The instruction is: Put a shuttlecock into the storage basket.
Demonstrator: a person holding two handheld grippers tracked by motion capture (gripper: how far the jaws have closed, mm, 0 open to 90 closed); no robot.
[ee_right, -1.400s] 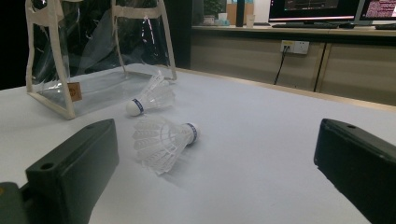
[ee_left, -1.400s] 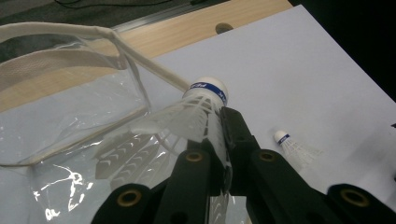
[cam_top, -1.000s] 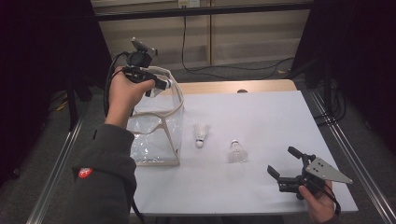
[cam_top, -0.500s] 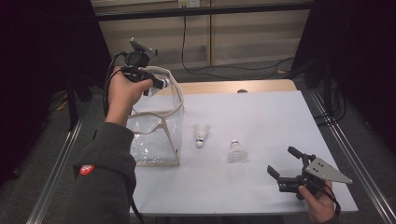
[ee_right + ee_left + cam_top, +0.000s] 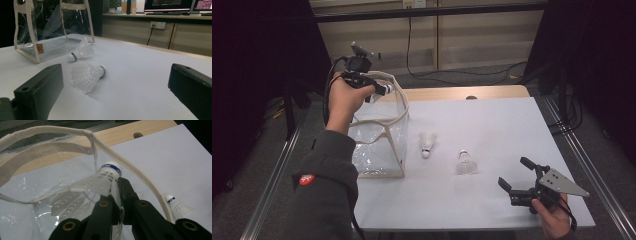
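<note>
The shuttlecock (image 5: 105, 182) I am carrying sits clamped between the jaws of my left gripper (image 5: 119, 192), cork end forward, held just above the open mouth of the clear bag (image 5: 379, 135) with cream trim that stands at the left of the white table (image 5: 492, 125). Two more shuttlecocks lie on the table to the right of the bag, one (image 5: 427, 145) near its side and the other (image 5: 465, 162) a little farther out. My right gripper (image 5: 518, 175) rests low near the table's front right corner, its jaws spread wide and holding nothing, facing the nearer shuttlecock.
</note>
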